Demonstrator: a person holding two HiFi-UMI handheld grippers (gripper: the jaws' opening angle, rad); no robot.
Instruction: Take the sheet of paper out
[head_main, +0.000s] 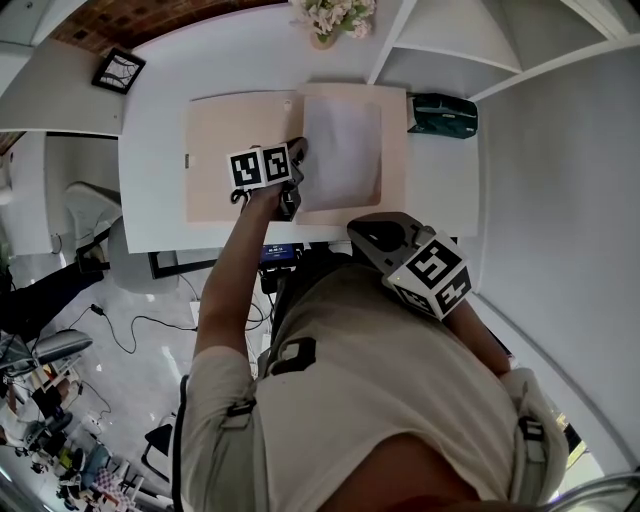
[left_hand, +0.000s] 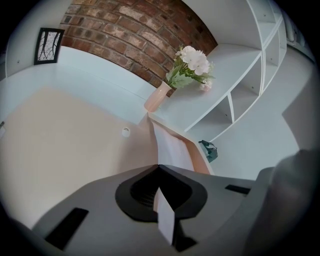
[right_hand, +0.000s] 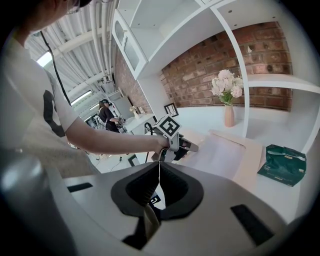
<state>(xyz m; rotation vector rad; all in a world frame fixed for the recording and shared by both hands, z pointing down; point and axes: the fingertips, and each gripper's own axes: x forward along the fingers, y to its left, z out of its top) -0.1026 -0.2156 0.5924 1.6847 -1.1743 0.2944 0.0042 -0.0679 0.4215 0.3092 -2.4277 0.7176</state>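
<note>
Left gripper (head_main: 296, 153) clamped on the 9 o'clock edge of the sheet of paper (head_main: 343, 150). The sheet lies flat on the right leaf of the open folder (head_main: 230, 150) on the table (head_main: 150, 200). The edge pinch probably serves to peel the sheet clear. Right gripper (head_main: 362, 229) has its jaws together, empty, parked at 5 o'clock by the table's near edge, out of the way.

matt paper sheet (head_main: 342, 150); smooth table (head_main: 150, 200); rough brick wall (left_hand: 130, 35).

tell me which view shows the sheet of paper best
Head view: nearly the whole sheet of paper shows from above on the open folder. Left gripper view gives only a foreshortened strip; right gripper view shows it slanted.
</note>
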